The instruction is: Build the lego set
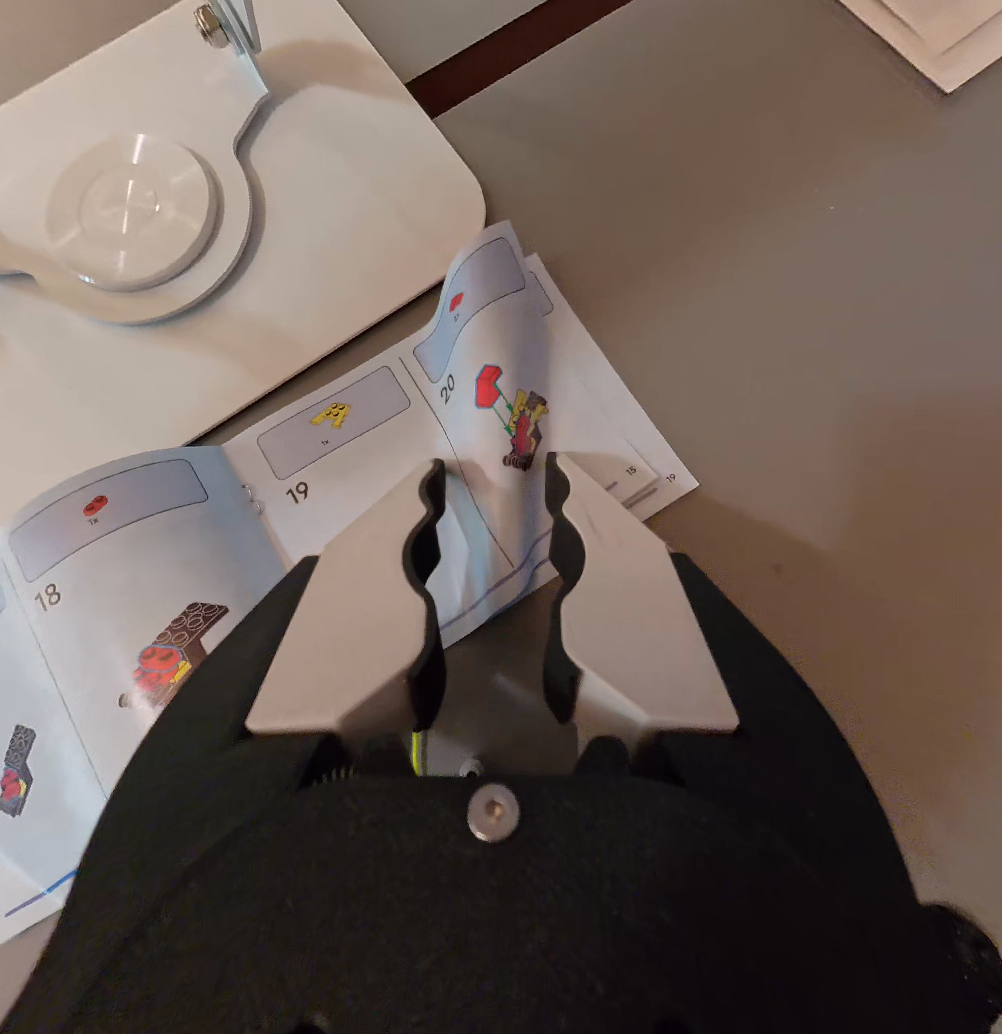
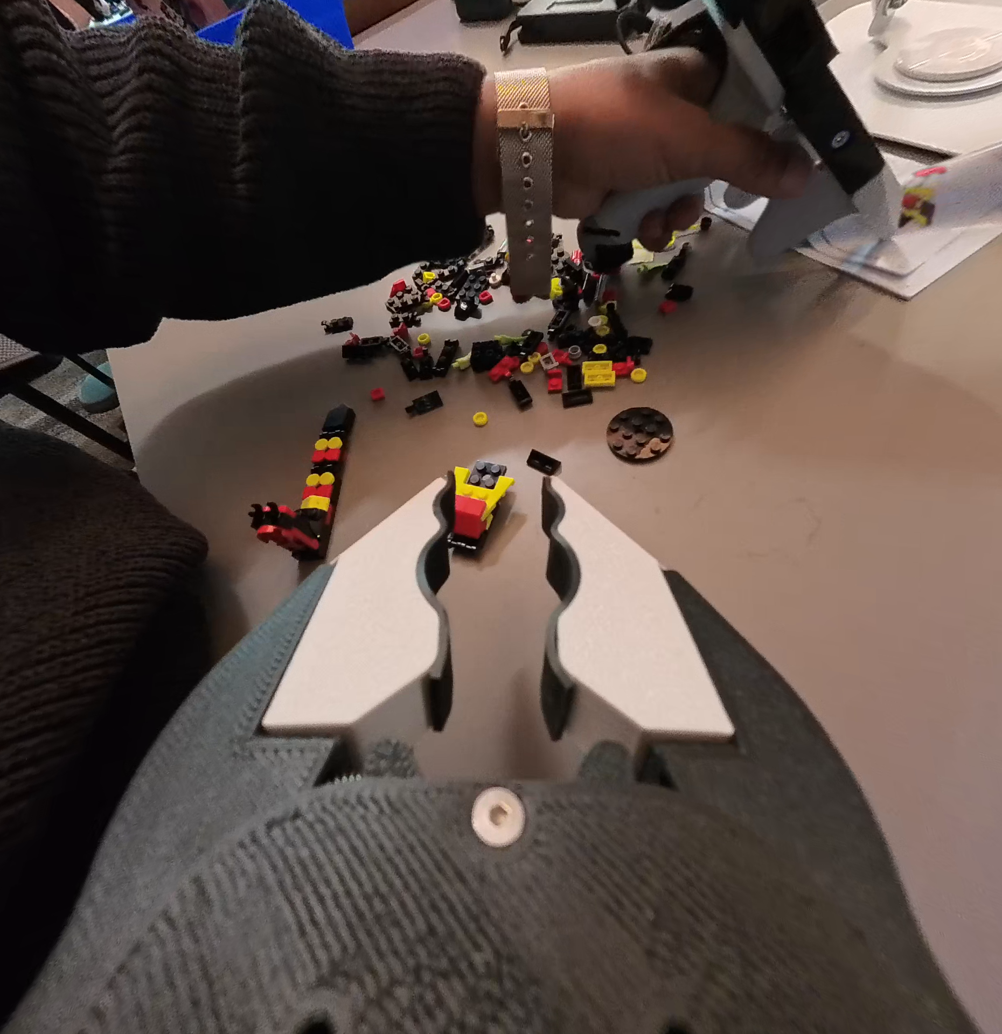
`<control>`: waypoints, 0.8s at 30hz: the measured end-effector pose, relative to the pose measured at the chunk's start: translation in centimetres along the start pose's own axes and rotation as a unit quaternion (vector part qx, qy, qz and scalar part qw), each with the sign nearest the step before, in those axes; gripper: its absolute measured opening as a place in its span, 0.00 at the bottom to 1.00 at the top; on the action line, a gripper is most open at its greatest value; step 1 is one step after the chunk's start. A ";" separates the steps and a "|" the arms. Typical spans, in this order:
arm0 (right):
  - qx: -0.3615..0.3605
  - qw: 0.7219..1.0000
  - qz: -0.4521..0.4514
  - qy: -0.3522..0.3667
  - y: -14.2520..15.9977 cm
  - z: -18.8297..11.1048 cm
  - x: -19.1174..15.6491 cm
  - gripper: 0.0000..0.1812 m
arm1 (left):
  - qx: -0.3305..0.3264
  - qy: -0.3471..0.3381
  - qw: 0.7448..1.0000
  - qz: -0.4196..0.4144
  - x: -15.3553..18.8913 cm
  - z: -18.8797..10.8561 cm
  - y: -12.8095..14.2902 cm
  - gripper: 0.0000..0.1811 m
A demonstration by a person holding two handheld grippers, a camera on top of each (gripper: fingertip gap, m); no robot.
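Our left hand-held gripper (image 1: 496, 467) has its two fingers apart, and nothing is pinched between them. Just past its tips lies the instruction booklet (image 1: 342, 442), open on the bench (image 1: 767, 280), with its right page (image 1: 487, 403) curling up off the flat ones. Farther out and to the left sits a white stand base (image 1: 347, 184) with a round disc on it.

Our right hand-held gripper (image 2: 496, 487) is apart too, and it holds nothing. The small lego model (image 2: 476, 512) (red, yellow and black) sits on the bench between its tips, close against the left finger (image 2: 387, 587). A little black brick (image 2: 543, 463) lies just ahead of the right tip. Off to the left is a long striped lego piece (image 2: 319, 481), and ahead to the right a round dark plate (image 2: 640, 433). Well ahead lies the big pile of loose bricks (image 2: 515, 335), under our left hand (image 2: 627, 140) with its wristband.

What could go wrong? We think the curled page may flop shut, so we lose our step. If we close on the small model while it sits off to one side, it may spin away or pop apart. Our sleeve (image 2: 207, 168) hangs low over the pile and could sweep tiny bricks off.

The bench is smooth and grey-brown, so bricks slide easily. Beyond its left edge we see a floor and a dark chair leg.
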State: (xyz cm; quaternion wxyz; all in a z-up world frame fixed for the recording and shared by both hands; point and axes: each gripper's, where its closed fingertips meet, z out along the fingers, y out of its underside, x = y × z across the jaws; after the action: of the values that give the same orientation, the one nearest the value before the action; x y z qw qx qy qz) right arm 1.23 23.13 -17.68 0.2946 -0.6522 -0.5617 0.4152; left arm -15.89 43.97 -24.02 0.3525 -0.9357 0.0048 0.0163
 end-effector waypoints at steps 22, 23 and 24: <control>-0.007 1.000 0.003 -0.002 0.3 0.3 0.0 0.16 | 0.095 0.199 0.937 -0.271 -2.6 -4.9 -1.9 0.13; -0.008 1.000 0.003 -0.001 0.3 0.4 0.0 0.16 | 0.095 0.199 0.937 -0.272 -2.6 -4.9 -1.8 0.12; -0.009 1.000 0.002 -0.001 0.4 0.4 0.1 0.16 | 0.094 0.194 0.938 -0.270 -2.8 -4.8 -1.6 0.08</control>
State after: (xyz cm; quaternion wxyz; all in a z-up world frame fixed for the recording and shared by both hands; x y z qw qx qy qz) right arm 1.09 23.09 -18.18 0.2877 -0.6557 -0.5640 0.4113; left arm -18.49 42.03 -19.24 0.4221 -0.8493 -0.1786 -0.2619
